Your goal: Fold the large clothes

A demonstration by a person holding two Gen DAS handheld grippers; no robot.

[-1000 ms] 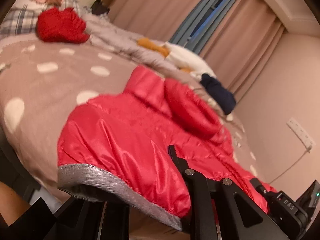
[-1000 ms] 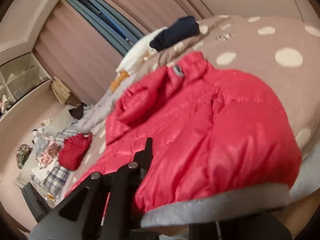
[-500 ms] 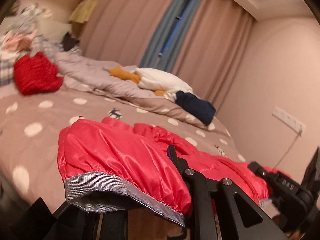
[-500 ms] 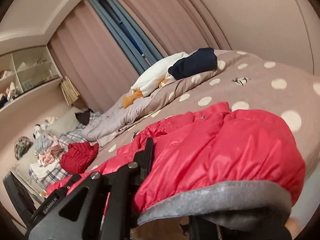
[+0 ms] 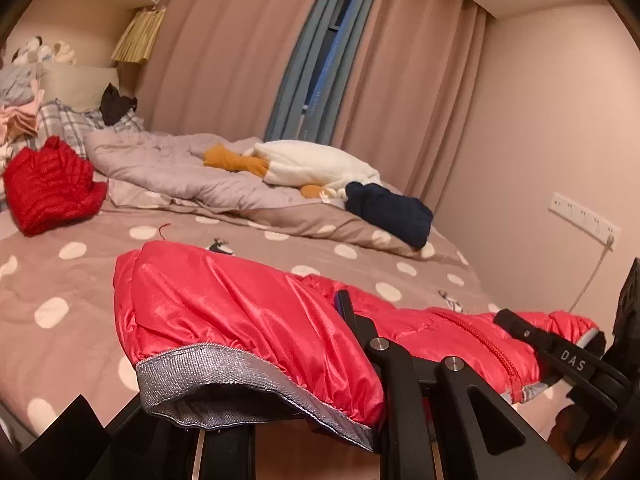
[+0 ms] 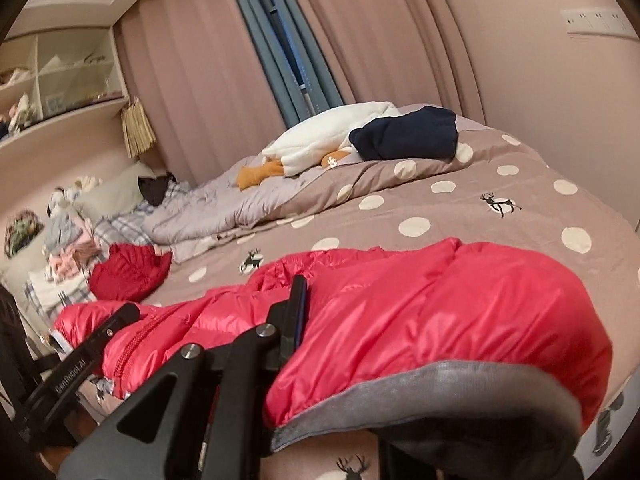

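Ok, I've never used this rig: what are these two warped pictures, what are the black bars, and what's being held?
Each picture comes from a fisheye camera riding on a hand-held two-finger gripper, looking along its fingers. The black bars are those fingers. The left gripper and the right gripper are each shut on the grey-trimmed hem of the pink puffer jacket, lifted over the polka-dot bed cover. Each view also shows the other gripper. Farther back lie a red jacket, a navy garment and a white plush toy.
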